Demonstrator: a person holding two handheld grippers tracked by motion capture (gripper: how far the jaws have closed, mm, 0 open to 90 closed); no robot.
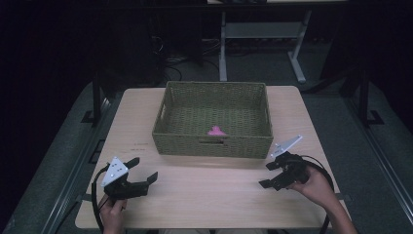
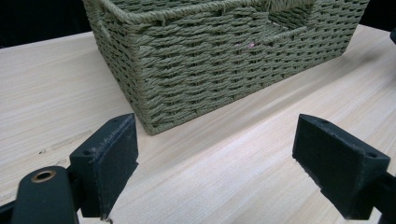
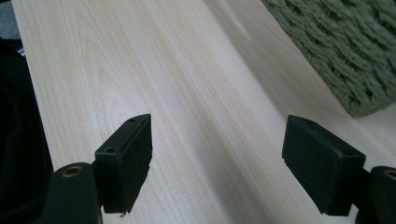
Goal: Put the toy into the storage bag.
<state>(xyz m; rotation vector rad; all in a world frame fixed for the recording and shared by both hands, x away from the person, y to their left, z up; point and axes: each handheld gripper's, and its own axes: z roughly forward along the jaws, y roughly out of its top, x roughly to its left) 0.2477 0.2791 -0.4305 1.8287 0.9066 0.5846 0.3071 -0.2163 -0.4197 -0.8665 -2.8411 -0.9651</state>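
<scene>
**Pink piece lies in the basket, ahead of both empty tools**

On the left of the high view, the left tool [image 1: 144, 169] hovers low over the tabletop [image 1: 209, 195], near the front left corner of the green woven basket [image 1: 168, 141]. Its jaws stand wide apart with nothing between them; in the left gripper view the bare wood shows between the two black pads and the basket's corner [image 2: 144, 119] rises just beyond them at about 12 o'clock.

In the middle, the small pink object [image 1: 215, 130] lies on the basket floor, close against the front wall and just behind the handle cut-out [image 1: 211, 141]. What it is made of I cannot tell. It is too small to read any long axis. From the left tool it lies at roughly 2 o'clock; from the right tool at roughly 11 o'clock. Both have to go up and over the front wall to get to it.

On the right, the right tool [image 1: 269, 174] is held above the tabletop off the basket's front right corner, pointing left across the wood. Its jaws are also spread wide and empty; the right gripper view shows plain wood grain between them and the basket wall [image 3: 345, 56] off at 2 o'clock. By my judgement the right tool is slightly the nearer of the two.
</scene>
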